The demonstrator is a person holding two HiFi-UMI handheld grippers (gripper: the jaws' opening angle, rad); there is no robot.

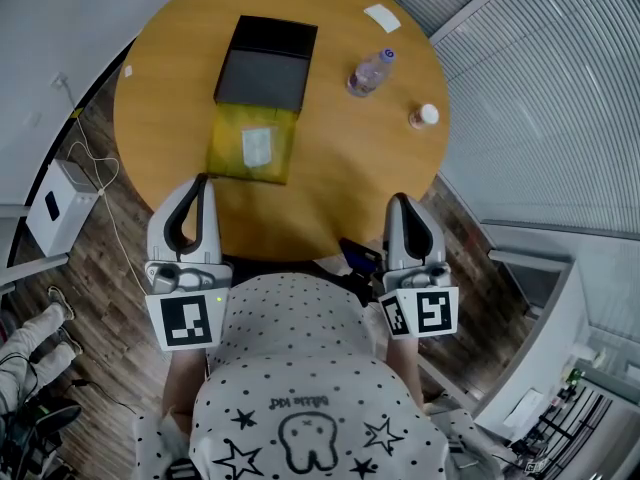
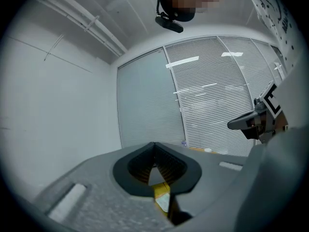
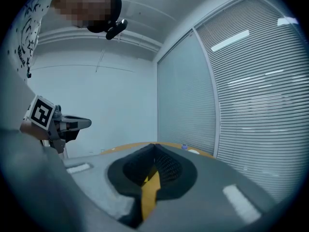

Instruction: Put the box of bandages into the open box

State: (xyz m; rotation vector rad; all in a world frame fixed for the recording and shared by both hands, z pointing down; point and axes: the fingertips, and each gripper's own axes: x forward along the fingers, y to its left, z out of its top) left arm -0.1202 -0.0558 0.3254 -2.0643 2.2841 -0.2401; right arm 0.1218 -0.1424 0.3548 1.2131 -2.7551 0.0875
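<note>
Wooden table (image 1: 340, 188) bears the box of bandages (image 1: 252, 146) left of centre. It is likely light and crushable, so I'd pinch its sides. My left gripper (image 1: 203, 181) and right gripper (image 1: 399, 201) are closed, empty.

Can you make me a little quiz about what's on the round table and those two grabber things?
1. True or false: the yellow bandage box lies on the table, outside the black box.
2. The left gripper and the right gripper: which has shut fingers? A: left only. B: right only. C: both.
3. Fill in: in the head view, the clear bottle sits to the ___ of the black box.
Key: 1 true; 2 C; 3 right.
</note>
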